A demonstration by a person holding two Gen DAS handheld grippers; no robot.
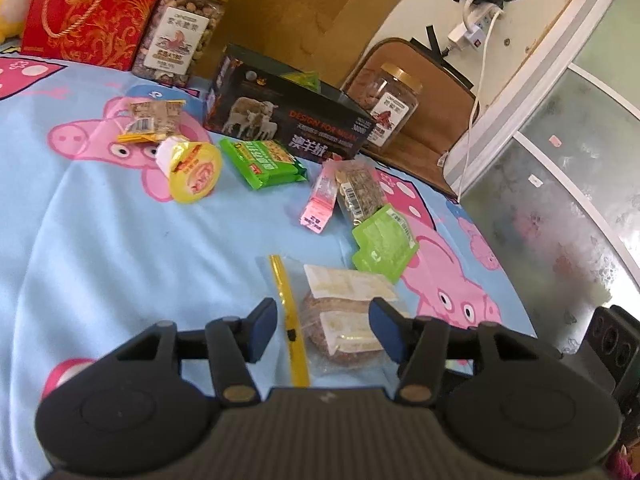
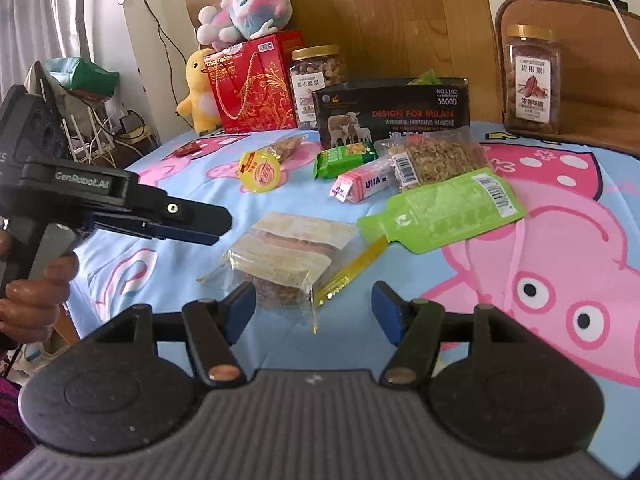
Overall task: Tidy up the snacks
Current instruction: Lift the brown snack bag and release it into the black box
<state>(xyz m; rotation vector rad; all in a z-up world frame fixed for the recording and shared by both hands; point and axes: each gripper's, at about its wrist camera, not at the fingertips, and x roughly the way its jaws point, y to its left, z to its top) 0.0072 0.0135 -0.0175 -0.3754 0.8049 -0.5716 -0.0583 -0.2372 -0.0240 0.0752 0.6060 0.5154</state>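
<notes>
So we've got a pile of snacks spread over a blue cartoon-pig sheet (image 1: 100, 220). Closest to us is a clear zip bag (image 1: 344, 316) with a sandwich-looking stack inside and a yellow zip strip along one edge. It lies flat on the sheet, right in front of both grippers.

Our left gripper (image 1: 323, 330) hovers over the near end of that bag with its jaws spread. The bag shows between the blue pads, but they aren't pressing on it. Our right gripper (image 2: 314, 306) is spread wide too, with the corner of the bag and the end of the yellow strip showing between its fingers, nothing pinched. In the right wrist view we can see the left gripper from the side, with a hand (image 2: 32, 300) wrapped around its handle.

Just past the bag there's a green pouch (image 2: 448, 208), and touching it a clear packet of seeds (image 2: 436, 160) with a pink box (image 2: 366, 186) beside that. A green wrapped snack (image 1: 264, 162) sits further left, then a jelly cup (image 1: 192, 172) on its side with a small yellow-edged packet (image 1: 154, 118) behind it.

Along the back stands a black box (image 2: 394, 118) with sheep on it, open at the top, with something green poking out. A nut jar (image 1: 180, 32) and a red gift box (image 1: 96, 8) stand to its left, and another jar (image 2: 532, 80) off to the right.
</notes>
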